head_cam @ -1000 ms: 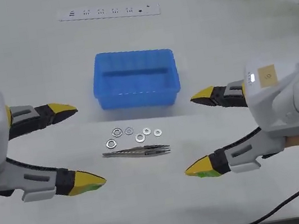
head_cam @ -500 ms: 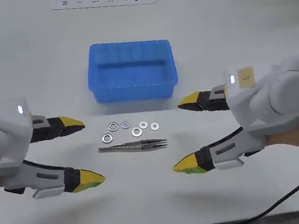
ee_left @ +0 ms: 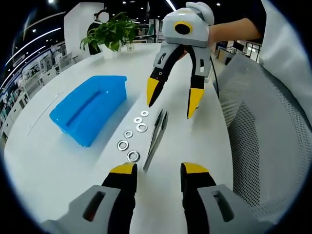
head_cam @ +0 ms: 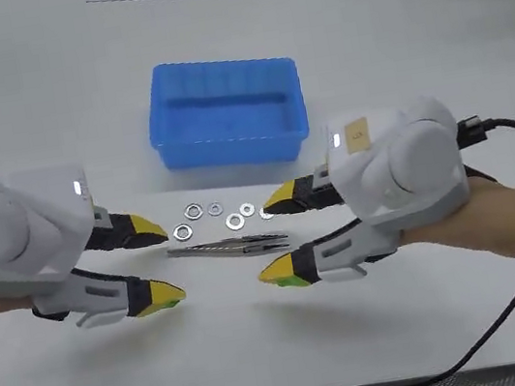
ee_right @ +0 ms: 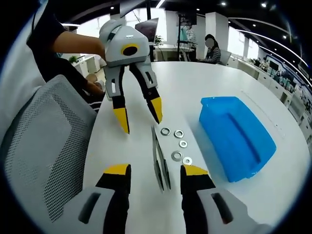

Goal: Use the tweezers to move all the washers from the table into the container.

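The tweezers [head_cam: 232,246] lie flat near the middle of the tabletop [head_cam: 264,358], roughly parallel to its near edge. Their legs seem to split toward the right end, so the tips probably point that way. The washers [head_cam: 235,221] sit in a loose cluster just beyond the tweezers, close to them but apart from them. The blue container [head_cam: 231,150] stands farther on toward the far edge and looks empty.

The right tool [head_cam: 263,239] hovers with its jaws apart and nothing between them, straddling the right end of the tweezers. The left tool [head_cam: 168,261] faces it from just off the other end, jaws likewise apart and empty.

The step in hand looks like picking up the tweezers. To do it well:

- Come down low enough that the lower jaw slips under the thin metal without pushing it into the washers.
- Grip across both legs near mid-length, not at the tips, so that closing the tool also closes the tweezers.
- Squeeze gently, since a hard pinch could make them twist or spring away.
- Use the left tool to steady the joined end if they slide.
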`<state>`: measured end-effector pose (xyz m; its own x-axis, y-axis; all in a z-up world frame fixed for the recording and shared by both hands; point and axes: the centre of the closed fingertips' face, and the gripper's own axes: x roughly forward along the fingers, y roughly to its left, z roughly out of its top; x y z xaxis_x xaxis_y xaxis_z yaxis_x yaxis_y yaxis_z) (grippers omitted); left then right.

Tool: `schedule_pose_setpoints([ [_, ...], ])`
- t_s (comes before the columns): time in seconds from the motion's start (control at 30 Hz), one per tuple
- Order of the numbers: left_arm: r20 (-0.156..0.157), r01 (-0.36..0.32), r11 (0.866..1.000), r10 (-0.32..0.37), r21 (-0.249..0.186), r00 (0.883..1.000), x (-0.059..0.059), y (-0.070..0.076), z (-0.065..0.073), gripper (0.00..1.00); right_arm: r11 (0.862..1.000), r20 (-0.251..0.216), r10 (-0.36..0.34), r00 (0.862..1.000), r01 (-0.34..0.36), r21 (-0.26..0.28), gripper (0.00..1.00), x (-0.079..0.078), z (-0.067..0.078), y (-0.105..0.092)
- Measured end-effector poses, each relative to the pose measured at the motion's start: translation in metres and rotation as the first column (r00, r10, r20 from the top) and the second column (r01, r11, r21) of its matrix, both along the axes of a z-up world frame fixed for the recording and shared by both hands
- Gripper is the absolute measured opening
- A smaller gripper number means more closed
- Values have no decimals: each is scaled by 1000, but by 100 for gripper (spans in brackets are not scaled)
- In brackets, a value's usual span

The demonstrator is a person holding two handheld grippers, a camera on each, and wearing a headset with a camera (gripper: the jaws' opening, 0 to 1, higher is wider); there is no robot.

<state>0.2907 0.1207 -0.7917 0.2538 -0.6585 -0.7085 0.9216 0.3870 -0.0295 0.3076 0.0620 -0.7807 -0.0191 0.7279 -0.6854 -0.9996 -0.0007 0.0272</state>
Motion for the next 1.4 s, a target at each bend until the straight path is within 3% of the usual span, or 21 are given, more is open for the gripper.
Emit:
schedule_pose_setpoints([
  [0.27, -18, 29, 998, -28, 54, 999, 3, -4, -10, 35, 998, -5, 38, 999, -38, -44, 31, 2, -11, 6],
  [0.3, -6, 35, 998, -35, 47, 999, 5, -6, -8, 34, 997, 4, 47, 999, -46, -62, 30, 3, -14, 5],
  [0.37, -20, 27, 998, -26, 48, 999, 7, -6, -8, 32, 994, 14, 64, 998, -62, -85, 29, 4, -18, 3],
  [0.4, -17, 29, 998, -28, 52, 999, 8, -6, -9, 31, 994, 14, 68, 998, -67, -89, 28, 4, -19, 4],
  [0.47, 22, 79, 990, -81, 113, 996, 12, -2, -10, 27, 993, 12, 74, 997, -73, -91, 27, 4, -21, 4],
  [0.5, -4, 72, 991, -72, 110, 997, 10, -4, -10, 26, 993, 12, 76, 997, -75, -91, 26, 4, -21, 5],
  [0.6, -7, 109, 985, -109, 136, 994, 9, -7, -10, 25, 991, 7, 85, 996, -84, -105, 25, 3, -26, 7],
  [0.63, -11, 116, 983, -116, 140, 993, 8, -7, -10, 25, 991, 27, 98, 995, -96, -94, 24, 4, -25, 9],
  [0.73, -5, 111, 984, -112, 137, 994, 12, -6, -11, 21, 990, 23, 94, 995, -91, -108, 21, 6, -24, 10],
  [0.8, 6, 98, 988, -100, 118, 995, 17, -6, -11, 11, 986, 49, 116, 992, -109, -122, 18, 9, -25, 9],
  [0.87, -11, 106, 987, -105, 124, 994, 18, -6, -11, 8, 983, 54, 134, 990, -126, -133, 18, 9, -25, 9],
  [1.03, -15, 164, 975, -164, 151, 986, 17, -9, -12, 8, 979, 64, 153, 986, -143, -144, 12, 8, -26, 10],
  [1.13, -28, 154, 979, -152, 136, 988, 18, -9, -12, 8, 977, 66, 157, 985, -146, -154, 11, 7, -26, 9],
  [1.27, -14, 162, 983, -162, 86, 987, 18, -17, -12, 8, 978, 60, 154, 986, -143, -153, 9, 3, -27, 13],
  [1.33, -31, 170, 982, -168, 79, 985, 15, -18, -12, 7, 978, 60, 158, 986, -148, -147, 9, 0, -27, 15],
  [1.4, -24, 194, 976, -193, 98, 981, 15, -17, -12, 7, 979, 61, 154, 986, -144, -147, 9, 1, -27, 15],
])
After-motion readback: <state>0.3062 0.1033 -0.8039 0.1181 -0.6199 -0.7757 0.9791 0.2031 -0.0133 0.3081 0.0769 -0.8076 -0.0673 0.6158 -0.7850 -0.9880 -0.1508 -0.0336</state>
